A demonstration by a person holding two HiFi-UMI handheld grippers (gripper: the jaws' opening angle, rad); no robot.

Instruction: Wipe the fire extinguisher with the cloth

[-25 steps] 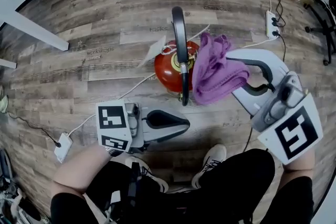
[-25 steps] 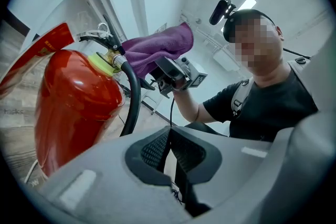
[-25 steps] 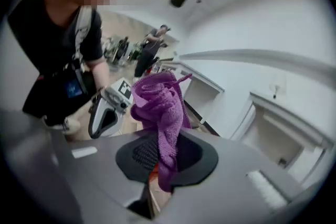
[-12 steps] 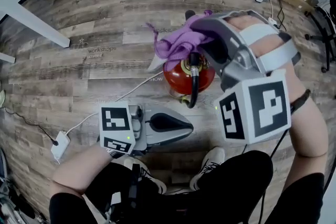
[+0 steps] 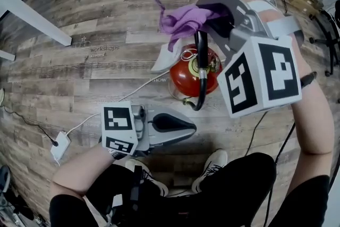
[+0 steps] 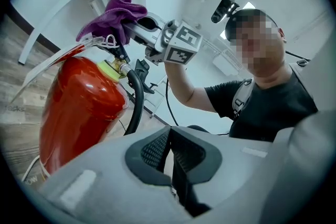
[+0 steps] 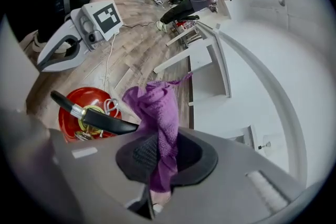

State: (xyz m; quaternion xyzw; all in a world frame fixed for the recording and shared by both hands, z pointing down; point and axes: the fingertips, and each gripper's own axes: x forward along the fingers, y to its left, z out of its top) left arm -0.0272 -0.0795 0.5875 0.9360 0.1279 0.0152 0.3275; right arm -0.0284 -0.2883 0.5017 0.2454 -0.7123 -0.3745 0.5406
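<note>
Red fire extinguisher stands on the floor; right gripper has its jaws clamped on the purple cloth, at the extinguisher's 12 o'clock by its top; left gripper sits at its 7 o'clock, jaws together, empty; I'd guess most of the body's still to wipe.

My left arm is low by my legs. My left gripper points flat, and its jaws are squeezed together with nothing in them. My right arm is lifted and reaches forward. My right gripper tips down, and its jaws pinch the purple cloth tight.
</note>
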